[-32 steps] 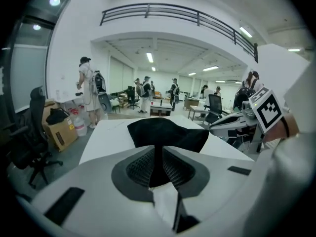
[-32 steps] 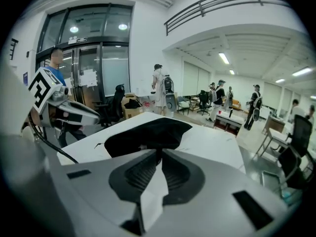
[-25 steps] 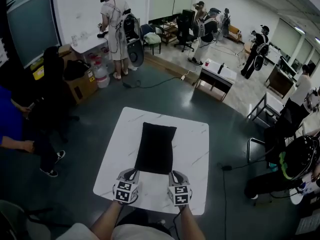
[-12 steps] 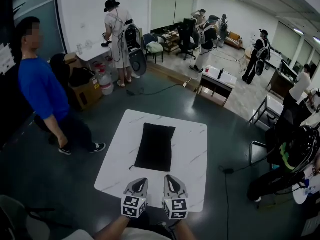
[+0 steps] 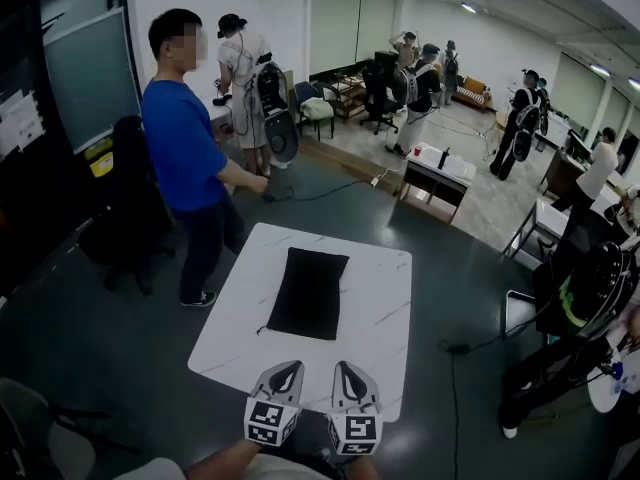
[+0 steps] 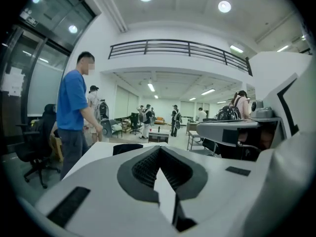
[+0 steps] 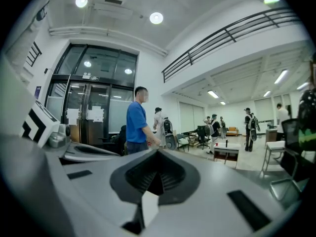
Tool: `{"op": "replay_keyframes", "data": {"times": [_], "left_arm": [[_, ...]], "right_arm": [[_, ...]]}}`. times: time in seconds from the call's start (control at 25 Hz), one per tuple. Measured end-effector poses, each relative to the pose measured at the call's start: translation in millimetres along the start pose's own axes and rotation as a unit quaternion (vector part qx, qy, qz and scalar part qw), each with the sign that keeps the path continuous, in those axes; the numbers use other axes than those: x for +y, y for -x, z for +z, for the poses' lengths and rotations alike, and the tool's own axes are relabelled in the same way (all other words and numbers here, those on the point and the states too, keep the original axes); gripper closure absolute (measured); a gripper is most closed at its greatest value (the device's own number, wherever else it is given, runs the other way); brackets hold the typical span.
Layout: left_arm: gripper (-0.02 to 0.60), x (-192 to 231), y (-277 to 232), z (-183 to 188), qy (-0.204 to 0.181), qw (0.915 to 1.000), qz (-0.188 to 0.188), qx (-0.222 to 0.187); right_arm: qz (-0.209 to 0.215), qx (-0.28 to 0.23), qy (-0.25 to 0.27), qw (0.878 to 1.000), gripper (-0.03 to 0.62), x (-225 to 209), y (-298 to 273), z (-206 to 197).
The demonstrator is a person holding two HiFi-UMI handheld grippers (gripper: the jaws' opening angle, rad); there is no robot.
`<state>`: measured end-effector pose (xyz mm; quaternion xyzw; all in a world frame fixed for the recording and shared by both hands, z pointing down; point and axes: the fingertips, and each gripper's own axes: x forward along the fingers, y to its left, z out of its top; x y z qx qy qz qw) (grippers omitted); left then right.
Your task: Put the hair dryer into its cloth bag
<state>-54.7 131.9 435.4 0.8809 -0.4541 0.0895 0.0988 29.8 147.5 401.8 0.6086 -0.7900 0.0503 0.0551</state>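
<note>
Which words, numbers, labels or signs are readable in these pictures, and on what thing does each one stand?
No text is readable in any view.
Paper sheets on the dark wall at the left: print too small to read.
Yellow label below them: too blurred to read.
Papers on the glass doors: too blurred to read.
Square markers: black and white patterns only, no letters or numbers.

cloth bag (image 5: 308, 293): we see it black, rectangular, lying flat | pose: long side running away from us | place: middle of white marbled desk (image 5: 380, 298), inside all edges | thin cord (image 5: 262, 329) trailing off its near-left corner
</note>
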Motion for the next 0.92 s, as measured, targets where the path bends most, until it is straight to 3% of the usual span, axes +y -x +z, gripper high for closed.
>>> {"op": "replay_keyframes", "data": {"times": [0.48, 0.92], "left_arm": [[0.574, -55, -12, 17, -0.022, 0.9983, -0.051, -0.017], [0.574, -65, -16, 11, -0.033, 0.9965, -0.075, -0.016]], "right_arm": [[-0.046, -0.014, 0.011, 0.999, 0.579, -30, 36, 12], [-0.078, -0.024, -0.008, 0.997, 0.579, -46, 40, 4]]}}
